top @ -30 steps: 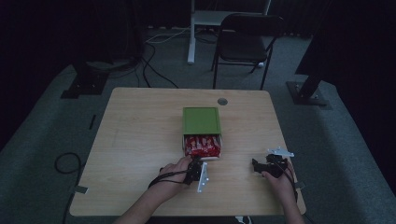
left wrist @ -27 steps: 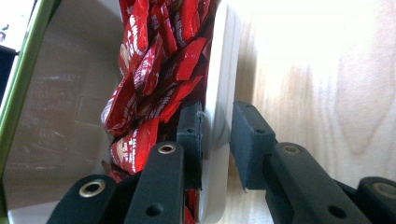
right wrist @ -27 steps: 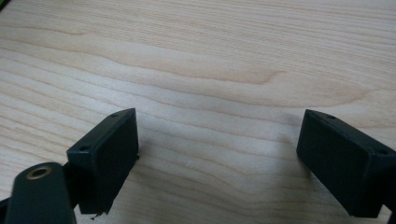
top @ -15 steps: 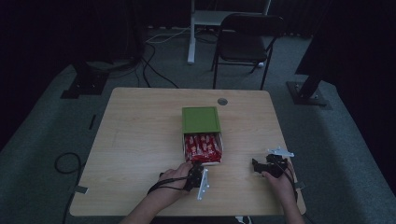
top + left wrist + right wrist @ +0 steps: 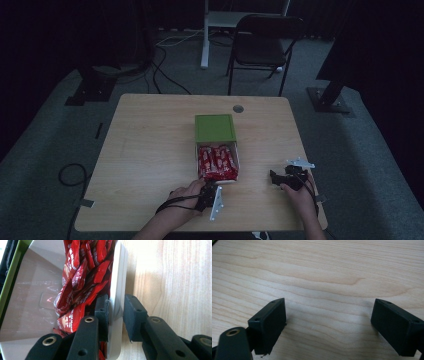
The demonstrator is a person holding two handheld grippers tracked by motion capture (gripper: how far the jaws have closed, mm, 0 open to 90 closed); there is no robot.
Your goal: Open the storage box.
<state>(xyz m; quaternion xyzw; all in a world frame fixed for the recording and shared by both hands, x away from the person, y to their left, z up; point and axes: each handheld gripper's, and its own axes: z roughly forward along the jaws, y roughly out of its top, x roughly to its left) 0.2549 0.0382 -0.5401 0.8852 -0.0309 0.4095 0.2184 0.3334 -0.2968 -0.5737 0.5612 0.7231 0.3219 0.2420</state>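
The left gripper [image 5: 115, 315] pinches the near wall of the white rectangular plastic tray [image 5: 119, 277], one jaw inside against the red foil snack packets [image 5: 82, 277], the other outside. That tray [image 5: 236, 162] sits partly slid out from under its flat green lid [image 5: 215, 128] at the middle of the light wooden table [image 5: 150, 150]. The right gripper [image 5: 328, 327], well to the tray's right, rests with jaws spread wide over bare wood, holding nothing.
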